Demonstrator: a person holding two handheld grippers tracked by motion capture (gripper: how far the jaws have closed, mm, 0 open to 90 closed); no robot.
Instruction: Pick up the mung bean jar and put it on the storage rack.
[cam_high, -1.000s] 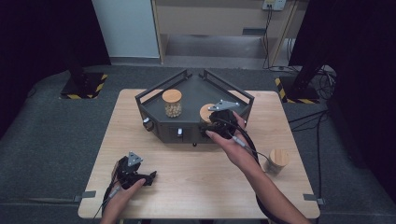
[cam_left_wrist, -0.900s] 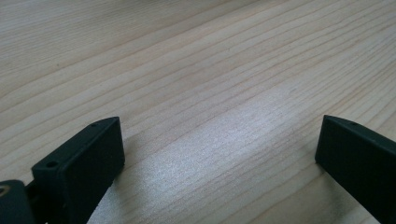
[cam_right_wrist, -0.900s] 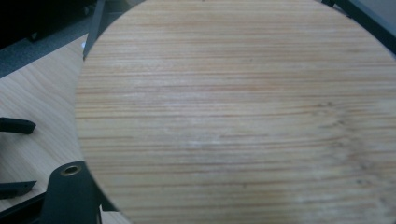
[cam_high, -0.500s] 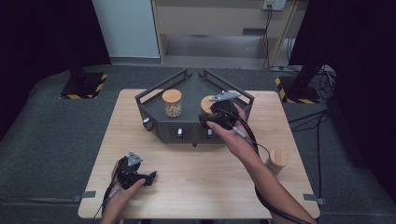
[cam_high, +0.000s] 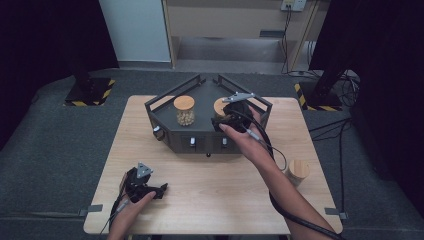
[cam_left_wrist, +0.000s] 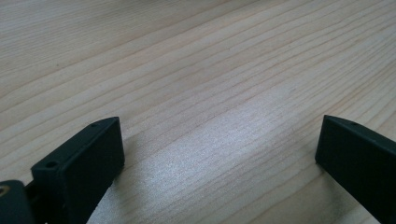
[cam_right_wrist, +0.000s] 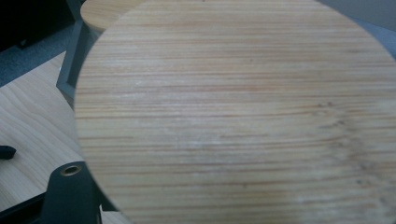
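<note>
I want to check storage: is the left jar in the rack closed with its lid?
Closed: a wooden lid sits on the upright jar.

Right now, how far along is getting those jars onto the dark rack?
One jar already stands in the rack. The right gripper is shut on a second jar at the rack's right side, not yet released. A third jar waits on the table. The left gripper rests open.

There were three jars with round wooden lids: one (cam_high: 184, 111) in the middle of the frame, one (cam_high: 220, 107) just right of it, one (cam_high: 297, 172) at the lower right. There was one dark tray (cam_high: 202, 137), one wooden table (cam_high: 220, 195) and two grippers, the left gripper (cam_high: 159, 190) and the right gripper (cam_high: 223, 120).
</note>
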